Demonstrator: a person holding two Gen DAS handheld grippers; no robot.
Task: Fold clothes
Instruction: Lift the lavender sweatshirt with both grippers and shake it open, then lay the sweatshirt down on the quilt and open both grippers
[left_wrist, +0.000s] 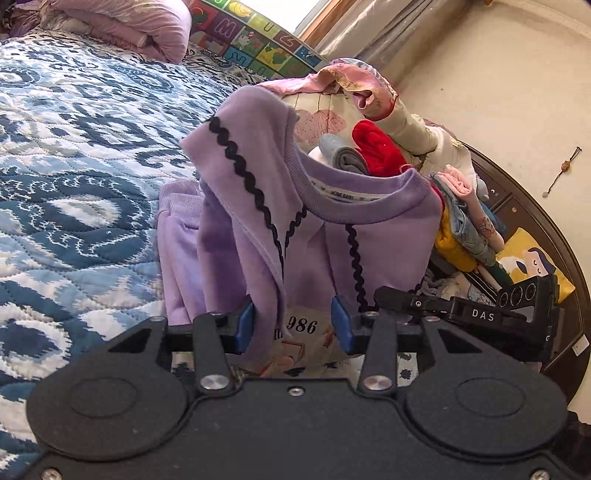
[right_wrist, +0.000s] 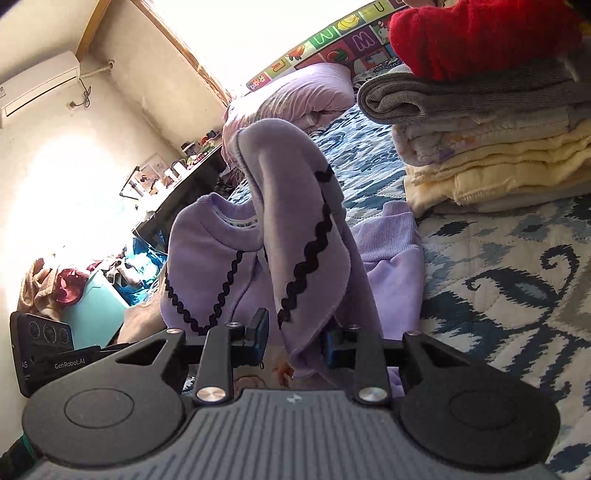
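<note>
Garment: a lilac sweatshirt (left_wrist: 373, 240) with black wavy trim stands bunched and partly lifted above the blue-and-white quilt (left_wrist: 74, 177), its ribbed neckline facing the left wrist camera.
Left tongs: the left gripper (left_wrist: 293, 325) has narrowed around the sweatshirt's lower front; cloth lies between the blue pads (left_wrist: 245, 325), though whether they pinch it cannot be told.
Right tongs: the right gripper (right_wrist: 293, 341) is likewise narrowed, a trimmed flap draped against its right pad; a firm hold cannot be told.
Pose: both grippers point slightly downward, side by side, the right one's black body (left_wrist: 480, 314) showing just beside the left.
Open room: bare quilt spreads wide on the left of the left wrist view.
Edges: a loose heap of clothes (left_wrist: 376, 147) crowds behind the sweatshirt; a folded stack (right_wrist: 498, 147) topped in red sits near on the right in the right wrist view; lilac trousers (right_wrist: 395, 251) lie beside the sweatshirt.
</note>
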